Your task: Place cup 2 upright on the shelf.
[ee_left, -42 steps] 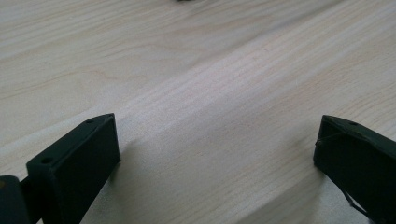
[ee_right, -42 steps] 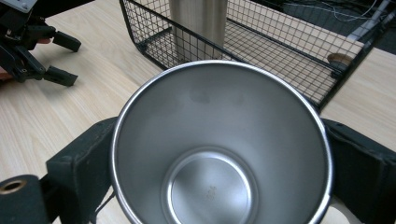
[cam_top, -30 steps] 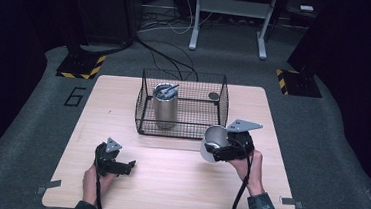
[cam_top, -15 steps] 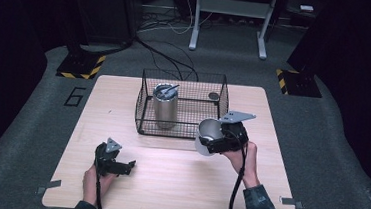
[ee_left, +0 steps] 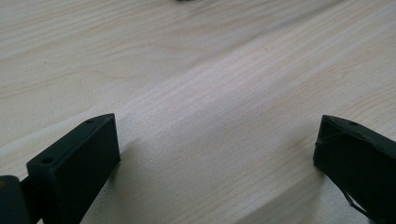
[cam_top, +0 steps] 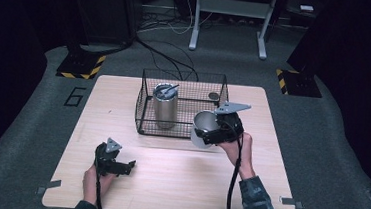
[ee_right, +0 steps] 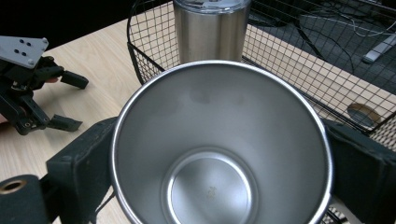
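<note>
Dark grey carpet and black stands sit all around the pale wooden table (cam_top: 167,183).

On that table, the right gripper (cam_top: 220,130) has its 2 black jaws pressed on the sides of a shiny open steel cup (cam_top: 202,127). In the right gripper view the jaws squeeze the cup (ee_right: 219,154) from both sides, and I can look right down to its round bottom. The cup is up off the table and tipped over, with its open mouth facing the left. It is just in front of the right front corner of the black wire basket (cam_top: 144,124).

Inside the basket, at the left, stands a tall steel tumbler with a clear lid (cam_top: 165,105). A small round dark thing (cam_top: 214,95) lies at the back right of the basket floor.

The left gripper (cam_top: 118,164) rests low near the front of the table. Its jaws are wide apart and hold nothing. Bare wood shows between them in the left gripper view.

I think the cup is going into the basket. What could go wrong? The cup is smooth and round, so it could slip out of the jaws. Its bottom could also bump the basket's top wire if it is too low, or knock the tall tumbler.
</note>
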A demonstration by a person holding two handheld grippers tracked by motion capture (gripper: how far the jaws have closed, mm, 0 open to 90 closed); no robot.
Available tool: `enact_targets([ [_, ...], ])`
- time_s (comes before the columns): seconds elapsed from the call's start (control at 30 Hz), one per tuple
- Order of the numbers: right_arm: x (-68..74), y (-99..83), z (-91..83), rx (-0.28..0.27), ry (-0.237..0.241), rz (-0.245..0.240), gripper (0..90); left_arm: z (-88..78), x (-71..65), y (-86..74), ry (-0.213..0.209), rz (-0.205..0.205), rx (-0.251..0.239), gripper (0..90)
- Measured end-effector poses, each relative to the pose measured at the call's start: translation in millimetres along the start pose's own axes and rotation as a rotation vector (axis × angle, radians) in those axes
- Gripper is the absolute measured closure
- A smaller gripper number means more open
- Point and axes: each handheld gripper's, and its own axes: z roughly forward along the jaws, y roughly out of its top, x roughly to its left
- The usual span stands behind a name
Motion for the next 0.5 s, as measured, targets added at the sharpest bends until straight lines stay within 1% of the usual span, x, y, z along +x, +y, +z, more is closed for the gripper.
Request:
enact_targets([
  [0.03, 0.9, 1.1, 1.1, 0.000, 0.003, 0.009, 5.8, -0.3, 0.0, 0.1, -0.005, -0.002, 0.004, 0.4],
  [0.1, 1.6, 3.1, 2.4, 0.000, 0.001, -0.003, 5.8, 0.0, -0.2, -0.1, -0.001, -0.001, 0.000, 0.4],
  [0.13, 2.1, 4.6, 3.1, -0.001, -0.001, -0.006, 5.8, -0.3, 0.0, 0.1, -0.005, -0.002, 0.004, 0.4],
  [0.27, 0.3, 10.3, 3.9, 0.002, 0.002, -0.010, 5.8, 0.2, 0.1, 0.3, -0.004, -0.004, 0.002, 0.3],
  [0.33, -1.4, 13.8, 4.4, -0.007, 0.004, -0.008, 5.8, 0.5, -0.3, 0.1, 0.001, -0.005, -0.003, 0.3],
  [0.4, -3.1, 18.8, 3.8, -0.014, -0.001, -0.004, 5.8, 0.6, -0.1, 0.1, 0.001, -0.003, -0.004, 0.3],
  [0.43, -3.1, 18.8, 3.8, -0.014, -0.001, -0.004, 5.8, 0.1, 0.0, 0.3, -0.004, -0.005, 0.002, 0.3],
  [0.5, -4.9, 22.7, 2.9, -0.016, -0.002, -0.010, 5.8, 0.3, 0.0, 0.2, -0.004, -0.005, 0.000, 0.3],
])
